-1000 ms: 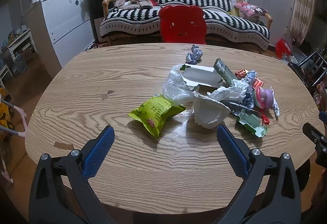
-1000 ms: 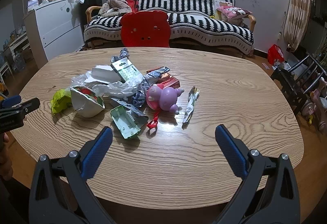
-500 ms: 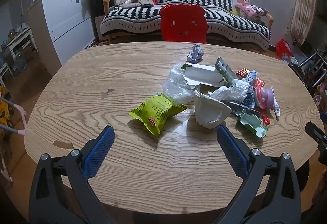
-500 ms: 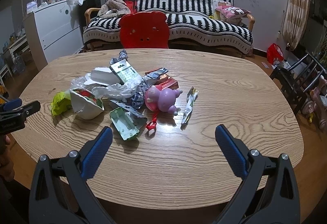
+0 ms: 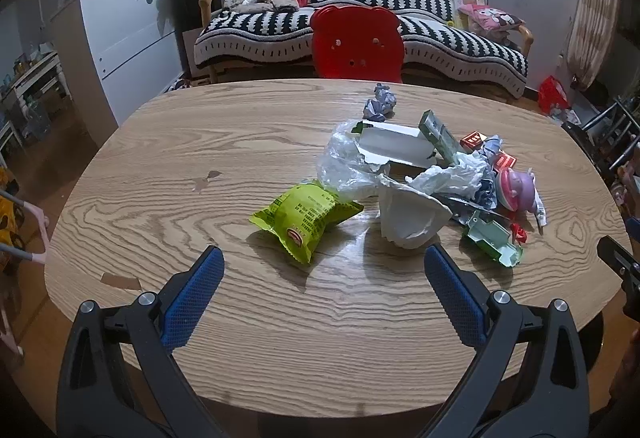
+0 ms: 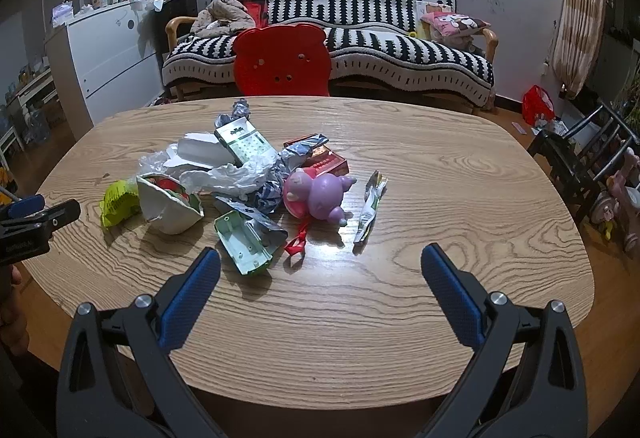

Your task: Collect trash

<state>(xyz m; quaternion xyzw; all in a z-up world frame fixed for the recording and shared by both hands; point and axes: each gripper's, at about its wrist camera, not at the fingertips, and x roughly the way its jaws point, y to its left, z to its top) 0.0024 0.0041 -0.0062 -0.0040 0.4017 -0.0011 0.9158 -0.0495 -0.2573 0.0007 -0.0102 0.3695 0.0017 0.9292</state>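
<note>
A pile of trash lies on the wooden table [image 5: 200, 166]. It holds a green snack bag [image 5: 306, 214], a torn white paper bowl [image 5: 408, 218], a clear plastic bag [image 5: 344, 166], a white box [image 5: 394, 146], a green carton [image 6: 242, 242], a crumpled foil ball [image 5: 380, 102], red packets [image 6: 326, 162], a purple pig toy [image 6: 316, 194] and a thin wrapper [image 6: 370, 208]. My left gripper [image 5: 322, 270] is open and empty, just short of the snack bag. My right gripper [image 6: 320, 274] is open and empty, near the green carton.
A red bear-shaped chair [image 5: 356, 44] stands at the table's far edge, with a striped sofa [image 5: 400, 10] behind it. A white cabinet [image 5: 120, 38] is at the left. A dark metal chair [image 6: 580, 154] stands to the right.
Both grippers have drifted slightly; the views shift a little toward the pile. Nothing was taken hold of or moved on the table.
</note>
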